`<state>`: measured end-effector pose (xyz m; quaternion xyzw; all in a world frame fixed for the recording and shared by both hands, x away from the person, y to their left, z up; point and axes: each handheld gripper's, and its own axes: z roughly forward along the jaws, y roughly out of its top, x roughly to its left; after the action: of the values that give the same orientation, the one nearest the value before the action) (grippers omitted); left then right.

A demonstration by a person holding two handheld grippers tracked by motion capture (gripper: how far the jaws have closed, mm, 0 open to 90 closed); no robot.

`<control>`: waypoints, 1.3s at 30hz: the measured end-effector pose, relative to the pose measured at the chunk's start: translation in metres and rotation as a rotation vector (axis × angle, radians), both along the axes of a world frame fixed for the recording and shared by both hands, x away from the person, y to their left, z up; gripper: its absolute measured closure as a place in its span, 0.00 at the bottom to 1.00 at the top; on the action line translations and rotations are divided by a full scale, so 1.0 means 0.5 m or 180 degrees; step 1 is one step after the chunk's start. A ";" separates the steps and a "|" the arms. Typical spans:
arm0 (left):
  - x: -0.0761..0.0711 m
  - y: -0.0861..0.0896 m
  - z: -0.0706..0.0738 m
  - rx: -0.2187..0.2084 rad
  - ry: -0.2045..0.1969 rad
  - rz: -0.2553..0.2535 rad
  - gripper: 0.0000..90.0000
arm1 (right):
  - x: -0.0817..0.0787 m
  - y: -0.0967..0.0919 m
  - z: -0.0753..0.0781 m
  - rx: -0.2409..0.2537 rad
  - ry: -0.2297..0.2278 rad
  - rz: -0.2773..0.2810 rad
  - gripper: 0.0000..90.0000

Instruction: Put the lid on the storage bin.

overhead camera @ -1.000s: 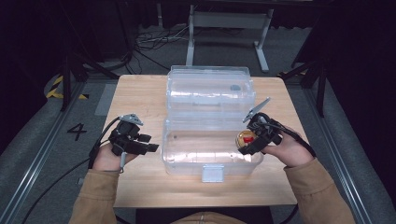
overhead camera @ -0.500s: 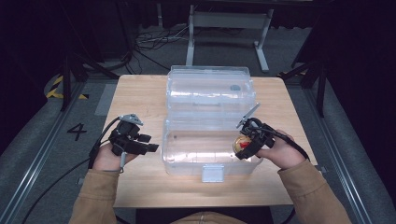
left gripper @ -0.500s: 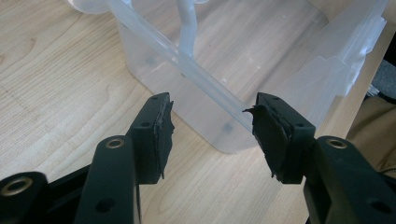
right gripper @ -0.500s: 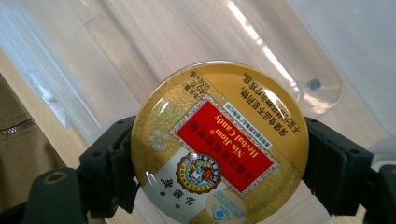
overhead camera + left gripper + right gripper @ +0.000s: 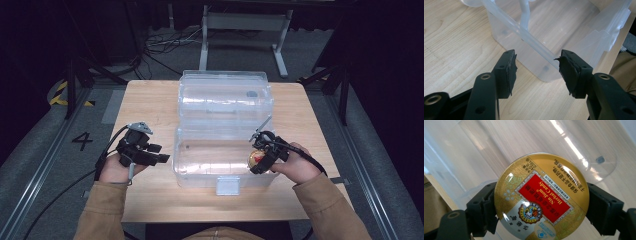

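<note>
The right claw [image 5: 260, 159] grips a round gold candy tin [image 5: 541, 200] by its rim, 1 jaw at 9 o'clock and the other at 3 o'clock of the lid in the right gripper view. In the high view the tin [image 5: 257, 159] sits at the right end of the clear plastic box [image 5: 220, 155], at about 3 o'clock of its open lower half, over or just inside the wall — I cannot tell whether it touches the floor of the box. The box's lid [image 5: 225, 95] lies swung back toward 12 o'clock on the tabletop [image 5: 150, 100].

The left claw [image 5: 536, 72] is spread wide and holds nothing; it waits on the tabletop just beside the box's left end, near 9 o'clock.

By my reading the work is past halfway: box opened, tin picked up and brought to it. Left to do — lower the tin, release it, probably shut the lid.
</note>
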<state>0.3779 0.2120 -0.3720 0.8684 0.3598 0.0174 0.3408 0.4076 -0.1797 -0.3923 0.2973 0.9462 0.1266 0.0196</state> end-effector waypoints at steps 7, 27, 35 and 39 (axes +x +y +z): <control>0.000 -0.001 -0.001 -0.0009 0.0019 0.0013 0.53 | 0.000 0.002 -0.018 -0.0082 -0.0003 -0.0063 0.22; 0.001 0.001 -0.003 0.0006 0.0025 -0.0004 0.53 | 0.002 0.012 -0.043 -0.0217 -0.0089 -0.0208 0.22; 0.002 0.001 -0.003 0.0015 0.0033 -0.0005 0.54 | 0.004 0.015 -0.046 -0.0267 -0.0079 -0.0241 0.22; 0.003 0.001 -0.004 0.0024 0.0028 -0.0021 0.54 | 0.005 0.017 -0.047 -0.0283 -0.0069 -0.0244 0.22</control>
<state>0.3791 0.2123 -0.3741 0.8709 0.3584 0.0138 0.3361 0.4100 -0.1714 -0.4156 0.3307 0.9385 0.0868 0.0479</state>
